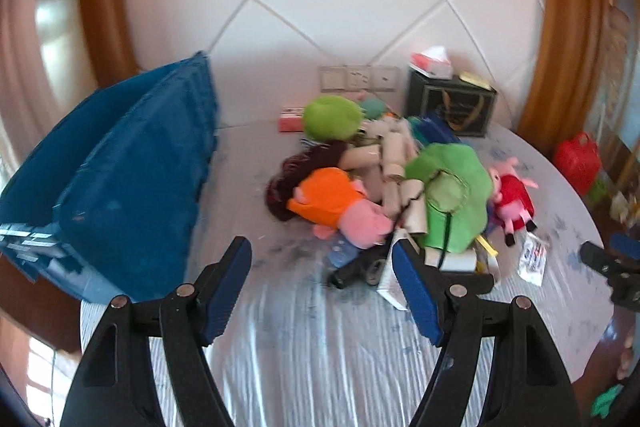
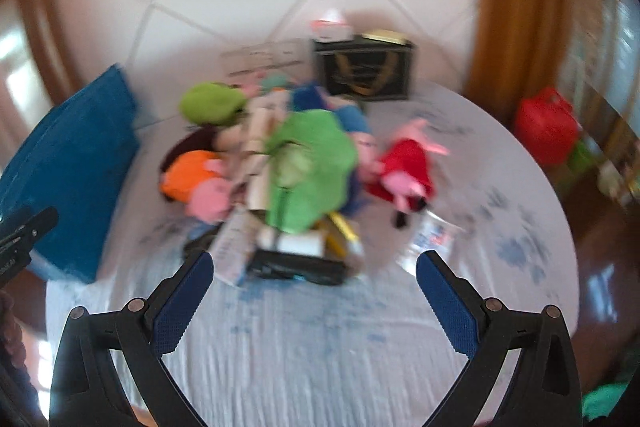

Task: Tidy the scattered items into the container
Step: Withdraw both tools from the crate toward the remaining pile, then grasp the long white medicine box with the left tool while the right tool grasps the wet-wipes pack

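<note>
The left gripper (image 1: 322,259) hovers above the cloth-covered table (image 1: 320,339), its blue-padded fingers (image 1: 416,291) spread wide apart and holding nothing. The right gripper (image 2: 314,265) is likewise wide open and empty over the same table (image 2: 320,347). Seen from the left wrist, a heap of scattered items lies at twelve to one o'clock: an orange-and-pink plush toy (image 1: 340,205), a green fabric piece (image 1: 452,195), cardboard tubes (image 1: 394,155) and a black object (image 1: 354,271). A pig plush in red (image 1: 514,197) lies just beside the heap at two o'clock. The blue fabric container (image 1: 132,167) stands at ten o'clock, apart from the heap.
</note>
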`<state>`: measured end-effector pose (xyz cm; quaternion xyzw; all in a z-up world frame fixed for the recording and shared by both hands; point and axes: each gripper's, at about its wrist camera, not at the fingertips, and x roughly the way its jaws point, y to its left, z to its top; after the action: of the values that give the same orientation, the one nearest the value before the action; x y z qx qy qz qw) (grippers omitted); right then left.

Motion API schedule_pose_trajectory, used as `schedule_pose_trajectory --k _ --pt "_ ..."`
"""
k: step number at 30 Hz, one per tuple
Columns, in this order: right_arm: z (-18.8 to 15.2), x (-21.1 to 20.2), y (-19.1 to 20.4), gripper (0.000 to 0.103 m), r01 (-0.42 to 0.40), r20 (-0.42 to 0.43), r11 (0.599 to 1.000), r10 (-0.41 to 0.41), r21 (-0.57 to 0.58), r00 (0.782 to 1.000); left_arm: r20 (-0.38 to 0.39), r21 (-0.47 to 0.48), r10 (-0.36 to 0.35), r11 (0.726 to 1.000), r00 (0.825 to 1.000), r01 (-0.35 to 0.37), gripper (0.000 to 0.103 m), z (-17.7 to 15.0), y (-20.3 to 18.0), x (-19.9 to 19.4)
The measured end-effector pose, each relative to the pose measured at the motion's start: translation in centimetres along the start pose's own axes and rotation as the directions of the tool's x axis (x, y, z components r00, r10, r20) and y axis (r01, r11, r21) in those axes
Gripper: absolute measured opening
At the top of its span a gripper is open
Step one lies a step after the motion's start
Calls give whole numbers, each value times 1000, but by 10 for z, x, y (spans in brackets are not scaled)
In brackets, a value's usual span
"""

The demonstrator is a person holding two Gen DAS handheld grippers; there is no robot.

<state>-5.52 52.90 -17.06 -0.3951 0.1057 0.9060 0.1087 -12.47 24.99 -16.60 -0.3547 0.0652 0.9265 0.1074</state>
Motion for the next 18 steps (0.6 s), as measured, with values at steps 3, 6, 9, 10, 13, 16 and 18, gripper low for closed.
schedule_pose_trajectory --k 3,6,9,10,13,16,18 --pt "-9 2 -20 103 41 -23 998 -40 41 999 -3 16 -48 999 999 48 72 -2 -11 16" --pt "-18 6 -35 103 98 -57 993 -94 65 994 -11 31 -79 996 997 79 72 -6 -18 34" --pt "-28 13 -52 103 138 -84 983 -128 122 988 -22 29 -91 995 996 92 72 -13 -17 52" --pt "-31 16 -57 103 152 -93 979 -140 135 986 -29 21 -94 995 995 95 72 -16 -15 59" --pt "-39 26 -72 103 201 -111 965 -184 169 977 -50 21 -92 995 995 93 72 -24 -17 79" --pt "-44 37 -88 103 218 -136 956 -194 196 972 -93 53 -93 994 991 98 72 -32 -30 96" --pt "-46 46 -101 103 225 -149 949 -195 221 969 -118 72 -93 992 989 102 72 -36 -42 107"
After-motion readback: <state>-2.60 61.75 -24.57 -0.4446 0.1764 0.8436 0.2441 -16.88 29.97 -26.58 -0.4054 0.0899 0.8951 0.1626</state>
